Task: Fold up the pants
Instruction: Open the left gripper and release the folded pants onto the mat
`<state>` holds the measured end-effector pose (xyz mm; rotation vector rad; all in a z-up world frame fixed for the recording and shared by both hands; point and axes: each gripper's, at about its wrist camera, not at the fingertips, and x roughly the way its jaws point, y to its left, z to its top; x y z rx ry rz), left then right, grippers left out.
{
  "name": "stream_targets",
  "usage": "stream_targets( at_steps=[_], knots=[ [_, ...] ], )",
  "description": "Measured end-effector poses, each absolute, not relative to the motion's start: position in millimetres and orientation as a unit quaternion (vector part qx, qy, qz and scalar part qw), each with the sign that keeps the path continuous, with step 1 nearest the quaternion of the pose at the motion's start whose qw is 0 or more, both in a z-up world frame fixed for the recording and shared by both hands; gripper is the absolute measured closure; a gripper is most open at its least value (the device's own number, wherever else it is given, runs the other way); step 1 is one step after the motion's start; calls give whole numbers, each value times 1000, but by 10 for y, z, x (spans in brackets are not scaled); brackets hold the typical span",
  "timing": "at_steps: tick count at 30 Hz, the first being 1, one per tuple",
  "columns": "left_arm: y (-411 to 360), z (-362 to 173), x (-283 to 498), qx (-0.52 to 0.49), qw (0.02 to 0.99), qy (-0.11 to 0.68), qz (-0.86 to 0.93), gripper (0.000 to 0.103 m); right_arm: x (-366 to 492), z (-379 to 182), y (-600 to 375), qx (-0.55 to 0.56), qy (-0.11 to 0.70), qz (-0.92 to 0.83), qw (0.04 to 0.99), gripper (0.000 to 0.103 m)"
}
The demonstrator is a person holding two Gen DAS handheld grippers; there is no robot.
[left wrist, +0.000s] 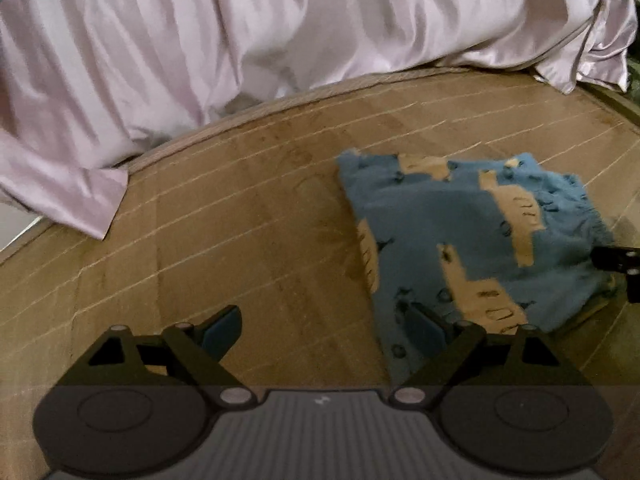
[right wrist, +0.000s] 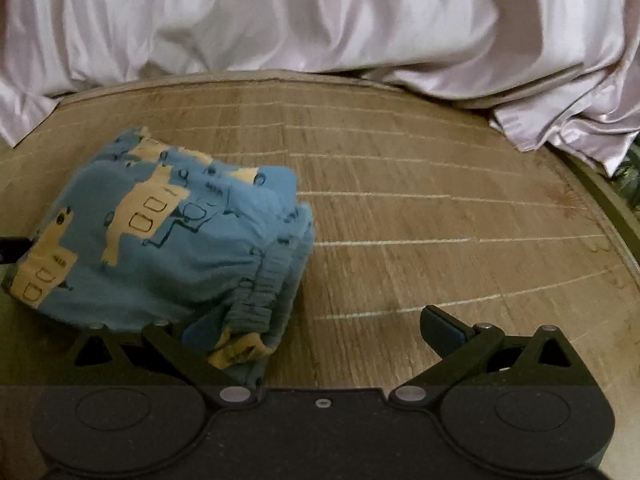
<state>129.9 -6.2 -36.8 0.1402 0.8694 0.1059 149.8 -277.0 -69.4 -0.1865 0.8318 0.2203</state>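
Both grippers spread wide and empty: left gripper (left wrist: 322, 330) just beside the pants (left wrist: 472, 240), right gripper (right wrist: 316, 330) with one finger against their gathered waistband (right wrist: 268, 284). The pants sit folded in a compact blue bundle on the mat (right wrist: 440, 216). Soft, light, floppy stuff, I'd say — pinch the thick waistband or a folded edge through all layers. Plenty of bare mat around; beyond, the satin sheet (right wrist: 320, 12) drapes over the far edge.
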Motion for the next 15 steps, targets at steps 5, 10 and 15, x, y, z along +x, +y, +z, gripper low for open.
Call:
stream_targets(
  at_steps=[5,10,15],
  knots=[
    [-32,-454,1278,78,885,452,79,13,1500,-705,-2770,-95,410,112,900,1],
    [-1,-374,1208,55,889,447,79,13,1487,-687,-2764,-100,408,115,900,1],
    [-73,-316,1205,67,895,435,69,12,1482,-685,-2768,-96,408,116,901,1]
  ],
)
